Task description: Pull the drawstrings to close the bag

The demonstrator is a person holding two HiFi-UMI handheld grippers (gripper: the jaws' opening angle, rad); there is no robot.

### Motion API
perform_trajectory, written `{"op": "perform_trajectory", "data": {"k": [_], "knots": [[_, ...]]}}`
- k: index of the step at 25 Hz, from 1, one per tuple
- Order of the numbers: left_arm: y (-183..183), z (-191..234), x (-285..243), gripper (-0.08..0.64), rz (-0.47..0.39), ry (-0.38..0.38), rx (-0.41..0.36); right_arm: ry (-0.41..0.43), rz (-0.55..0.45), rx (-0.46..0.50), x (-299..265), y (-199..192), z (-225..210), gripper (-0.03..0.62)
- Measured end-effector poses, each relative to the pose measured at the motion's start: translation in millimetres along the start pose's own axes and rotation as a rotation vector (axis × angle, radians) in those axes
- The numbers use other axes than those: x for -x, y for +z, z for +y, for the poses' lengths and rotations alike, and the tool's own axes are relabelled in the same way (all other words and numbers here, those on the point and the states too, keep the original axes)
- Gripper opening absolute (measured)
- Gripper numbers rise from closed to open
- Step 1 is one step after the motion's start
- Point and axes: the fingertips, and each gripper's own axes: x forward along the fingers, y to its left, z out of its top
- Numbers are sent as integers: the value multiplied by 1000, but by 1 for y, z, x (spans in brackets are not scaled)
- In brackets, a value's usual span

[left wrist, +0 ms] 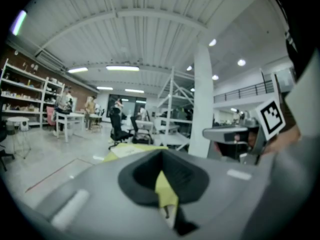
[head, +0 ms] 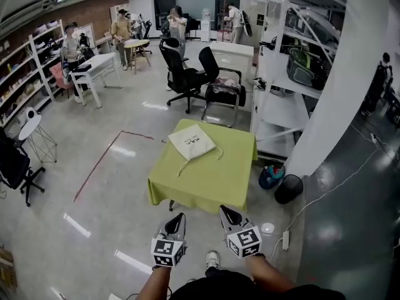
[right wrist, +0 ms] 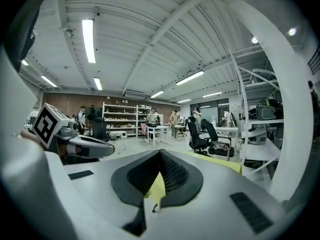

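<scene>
A cream drawstring bag lies flat on the far left part of a square table under a yellow-green cloth. Its two cords trail toward the near side, one to the left, one to the right. My left gripper and right gripper hang side by side below the table's near edge, well short of the bag, both shut with nothing between the jaws. In the left gripper view the bag shows small and blurred beyond the shut jaws.
Two black office chairs stand behind the table. White metal shelving and a slanted white pillar rise to the right. A blue bucket and a black bin sit by the table's right side. Several people stand far back.
</scene>
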Motion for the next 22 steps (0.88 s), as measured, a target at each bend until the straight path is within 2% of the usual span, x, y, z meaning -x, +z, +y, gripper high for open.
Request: {"op": "perform_trajectory", "data": {"k": [12,22], "knots": [[22,31,-89,-3,17,61,-9,50,-12,-22,-67,2,-75,-5],[15,57,-123,-2,30,78,16,37,9,-38,-102,-1,-96,-5]]}}
